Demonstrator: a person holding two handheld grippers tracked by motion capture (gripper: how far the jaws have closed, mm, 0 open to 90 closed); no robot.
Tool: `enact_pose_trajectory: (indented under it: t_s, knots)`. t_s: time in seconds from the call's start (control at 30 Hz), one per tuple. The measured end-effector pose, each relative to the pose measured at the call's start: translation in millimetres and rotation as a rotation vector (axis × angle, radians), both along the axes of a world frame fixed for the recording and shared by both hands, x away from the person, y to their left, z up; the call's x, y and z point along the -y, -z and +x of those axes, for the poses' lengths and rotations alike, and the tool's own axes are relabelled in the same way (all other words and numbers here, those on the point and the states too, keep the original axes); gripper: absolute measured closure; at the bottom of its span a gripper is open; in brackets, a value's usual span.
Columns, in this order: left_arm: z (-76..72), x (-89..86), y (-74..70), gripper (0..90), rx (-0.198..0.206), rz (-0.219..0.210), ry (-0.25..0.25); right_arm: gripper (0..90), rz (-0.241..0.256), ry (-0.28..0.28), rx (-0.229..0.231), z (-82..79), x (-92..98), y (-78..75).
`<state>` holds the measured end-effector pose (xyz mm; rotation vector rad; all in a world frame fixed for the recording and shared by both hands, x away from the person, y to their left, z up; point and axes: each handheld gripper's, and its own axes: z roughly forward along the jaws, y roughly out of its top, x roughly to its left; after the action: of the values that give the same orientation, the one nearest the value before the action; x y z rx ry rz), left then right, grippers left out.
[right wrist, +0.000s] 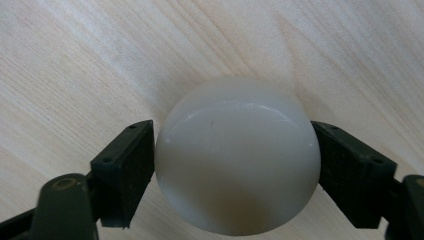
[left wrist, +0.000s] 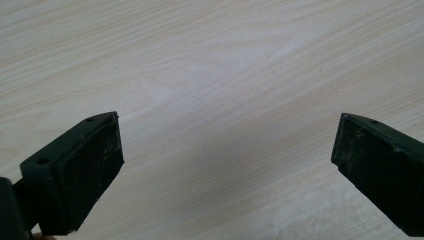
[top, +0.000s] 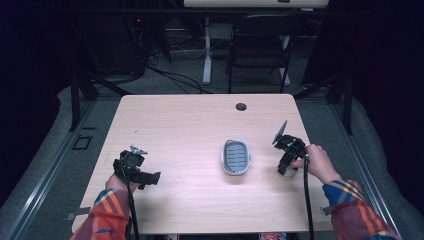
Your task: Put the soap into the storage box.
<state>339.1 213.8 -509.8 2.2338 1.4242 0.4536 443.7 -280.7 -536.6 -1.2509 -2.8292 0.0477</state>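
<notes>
Hands come in from the near edge of the desk (top: 200, 115), both in plaid sleeves. On the person's left, the left gripper (top: 150, 177) sits low over the near-left part of the wood, the hand wrapped behind it and the jaws pointing across toward the middle. From its own camera the left gripper (left wrist: 227, 150) stands wide apart, bare wood grain between the two black pads and nothing in them.

Over on the right, the right hand (top: 319, 162) is cocked at the wrist, tipping the right gripper (top: 286, 169) steeply down near the right edge. And it has something: the right gripper (right wrist: 235, 165) is clamped on a smooth white ball (right wrist: 237, 155), one pad pressed to each side, the ball just above or perhaps resting on the desk; that is hard to call.

Between the two grippers, right of centre, lies a grey oval tray (top: 235, 157) with a slatted floor, well apart from both tools.
</notes>
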Motion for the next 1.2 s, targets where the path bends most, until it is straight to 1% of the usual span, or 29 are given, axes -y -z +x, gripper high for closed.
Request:
enact_pose_trajectory:
  t_s: [0.03,0.23,0.33,0.37,0.4,0.47,0.6,0.63,0.67,0.7,0.73,0.77,0.8,0.83,0.93,0.97,1.0,1.03,1.1,1.13,1.2]
  knots:
    - [0.0,0.1,0.0,0.2,0.0,0.001,0.001,23.1,-0.008,0.004,0.003,-0.1,-0.3,0.3]
    - [0.0,0.1,0.0,0.2,0.0,0.002,0.0,23.7,-0.01,0.006,0.005,0.1,-0.4,0.4]
    - [-0.1,0.0,-0.1,0.1,0.0,0.001,-0.001,24.0,-0.019,0.002,0.004,-0.1,-0.9,-0.7]
    - [-0.1,0.2,-0.1,0.2,0.001,0.002,0.0,24.1,-0.018,0.0,0.0,0.1,-0.6,-1.7]
    - [-0.1,0.2,-0.1,0.2,0.001,0.002,0.0,24.1,-0.004,0.016,0.011,-0.9,-0.4,-0.7]
    - [-0.1,0.1,-0.2,0.1,0.001,0.003,0.0,24.1,-0.011,0.006,0.002,0.2,0.2,-3.3]
    - [-0.2,0.0,-0.3,0.1,0.0,0.003,-0.001,24.2,-0.007,0.004,0.013,1.0,-0.5,-7.6]
    - [-0.2,0.1,-0.1,0.2,-0.001,0.003,-0.003,24.2,-0.006,0.001,0.022,1.1,-1.7,-10.7]
    - [-0.1,0.2,-0.1,0.2,-0.001,0.003,-0.001,24.2,-0.01,-0.004,0.019,1.4,-2.2,-12.4]
    - [-0.1,0.3,-0.1,0.2,0.0,0.003,-0.002,24.2,0.002,0.006,0.032,0.1,-3.2,-13.0]
    - [-0.1,0.3,-0.1,0.2,0.0,0.003,-0.002,24.2,0.004,0.003,0.031,0.0,-3.7,-14.0]
    - [-0.3,0.2,-0.1,0.2,-0.001,0.003,-0.003,24.2,-0.006,-0.012,0.023,0.3,-4.5,-16.5]
    - [-0.3,0.2,-0.1,0.2,-0.001,0.003,-0.003,24.2,-0.006,-0.012,0.023,0.3,-4.5,-16.5]
    - [-0.3,0.2,-0.2,0.2,-0.001,0.003,-0.004,24.2,-0.013,-0.024,0.022,0.0,-6.3,-19.3]
    - [-0.1,0.2,-0.2,0.2,-0.001,0.005,-0.002,24.2,-0.01,-0.025,0.026,-0.4,-7.2,-20.5]
    - [-0.1,0.3,-0.2,0.2,0.0,0.004,-0.003,24.3,0.008,-0.014,0.036,-1.7,-8.1,-21.8]
    - [-0.3,0.1,-0.4,0.2,-0.001,0.005,-0.003,24.2,0.005,-0.022,0.036,-1.3,-8.1,-23.2]
    - [-0.4,0.1,-0.3,0.2,-0.001,0.003,-0.005,24.2,0.014,-0.016,0.047,-2.1,-8.4,-23.8]
    - [-0.3,0.1,-0.3,0.2,-0.001,0.005,-0.004,24.3,0.006,-0.026,0.046,-1.7,-9.0,-25.8]
    - [-0.3,0.2,-0.4,0.2,-0.001,0.005,-0.004,24.2,0.01,-0.023,0.054,-2.3,-9.5,-25.6]
    - [-0.4,0.1,-0.4,0.2,0.0,0.005,-0.005,24.3,0.004,-0.03,0.05,-2.1,-10.5,-26.9]
